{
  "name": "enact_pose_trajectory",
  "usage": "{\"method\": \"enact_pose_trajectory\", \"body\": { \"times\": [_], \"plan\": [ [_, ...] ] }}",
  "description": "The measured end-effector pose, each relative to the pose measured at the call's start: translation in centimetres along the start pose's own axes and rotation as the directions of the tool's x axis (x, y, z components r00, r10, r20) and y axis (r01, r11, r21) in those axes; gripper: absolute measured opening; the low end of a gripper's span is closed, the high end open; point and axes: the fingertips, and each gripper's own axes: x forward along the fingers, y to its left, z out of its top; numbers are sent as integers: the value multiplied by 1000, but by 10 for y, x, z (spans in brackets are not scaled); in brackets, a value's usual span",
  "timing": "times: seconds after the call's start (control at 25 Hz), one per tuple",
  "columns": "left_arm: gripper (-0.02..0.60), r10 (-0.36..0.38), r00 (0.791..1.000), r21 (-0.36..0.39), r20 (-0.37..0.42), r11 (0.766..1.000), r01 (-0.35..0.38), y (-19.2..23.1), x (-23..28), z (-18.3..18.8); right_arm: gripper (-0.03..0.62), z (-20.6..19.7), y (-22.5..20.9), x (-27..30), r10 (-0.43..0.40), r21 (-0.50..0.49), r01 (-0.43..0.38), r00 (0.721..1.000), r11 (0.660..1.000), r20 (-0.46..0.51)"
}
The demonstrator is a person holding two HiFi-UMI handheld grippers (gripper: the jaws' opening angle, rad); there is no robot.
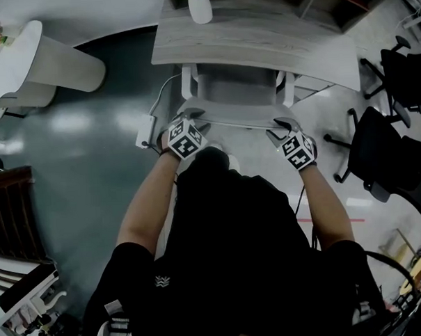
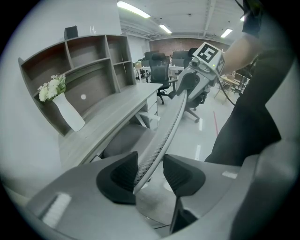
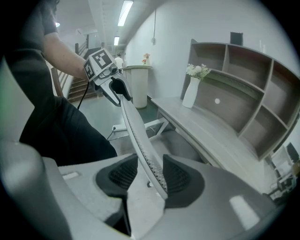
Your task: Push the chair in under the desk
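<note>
Already the desk (image 1: 260, 40) covers part of the chair (image 1: 236, 86) seat, though the backrest (image 1: 240, 119) stands clear of it. The left gripper (image 1: 194, 116) and right gripper (image 1: 282, 124) straddle its top rim, jaws part-open and unclamped. I'd say some pushing remains.

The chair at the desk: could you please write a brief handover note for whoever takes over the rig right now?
The left hand-held gripper is open, jaws straddling the top edge of the backrest near its left end.
The right hand-held gripper is open, straddling the same edge near the right end.
The chair has its seat partly under the desk.
Done: both grippers set on the backrest.
Left: push the chair fully in.
</note>
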Motion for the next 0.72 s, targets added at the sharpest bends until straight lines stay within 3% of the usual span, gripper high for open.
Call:
{"method": "enact_pose_trajectory", "body": {
  "times": [0.32, 0.72],
  "plan": [
    [175, -18, 1000, 19, 18, 1000, 18, 29, 9, 10, 175, 14, -28, 13, -10, -9, 10, 1000, 1000, 0],
    [179, -62, 997, 36, 47, 998, 60, 22, 5, 11, 176, 13, -20, 8, 51, 17, -51, 999, 999, -11]
  ]
}}
